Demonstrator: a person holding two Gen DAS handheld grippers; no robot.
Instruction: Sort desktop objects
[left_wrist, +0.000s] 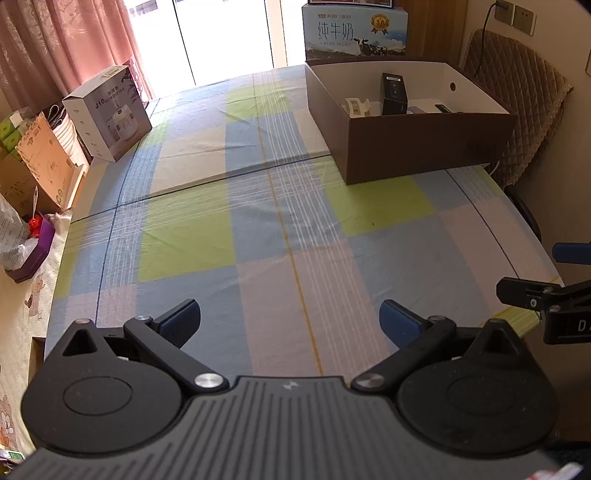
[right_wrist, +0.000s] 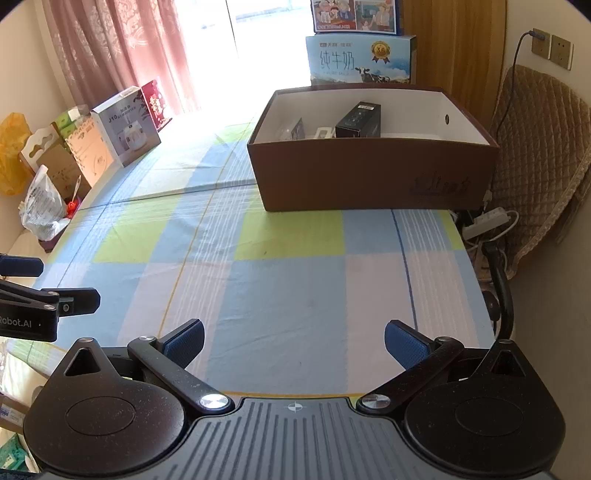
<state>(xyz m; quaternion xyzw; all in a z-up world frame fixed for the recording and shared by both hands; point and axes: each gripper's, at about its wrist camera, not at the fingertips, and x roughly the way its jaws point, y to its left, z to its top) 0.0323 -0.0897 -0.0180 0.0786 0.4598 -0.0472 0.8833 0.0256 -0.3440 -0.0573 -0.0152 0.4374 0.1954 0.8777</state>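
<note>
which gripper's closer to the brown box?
Right, slightly. The right gripper faces the brown box almost head-on across the cloth; the left gripper sits beside it, further left, with the box ahead and off to its right. Both open, empty.

I see the box (right_wrist: 373, 177) in the upper right of the right wrist frame: brown outside, white inside, open at the top, upright on the checked cloth. In the left wrist frame the same box (left_wrist: 424, 147) sits upper right too. Inside it, a black carton (right_wrist: 359, 121) lies tilted near the middle; in the left view that carton (left_wrist: 394, 94) looks upright. Just left of it I see a white clip-like item (right_wrist: 323, 133), also visible at the box's left end in the left view (left_wrist: 355, 107). Further left lies a small dark packet (right_wrist: 297, 130); I cannot tell what it is.
</note>
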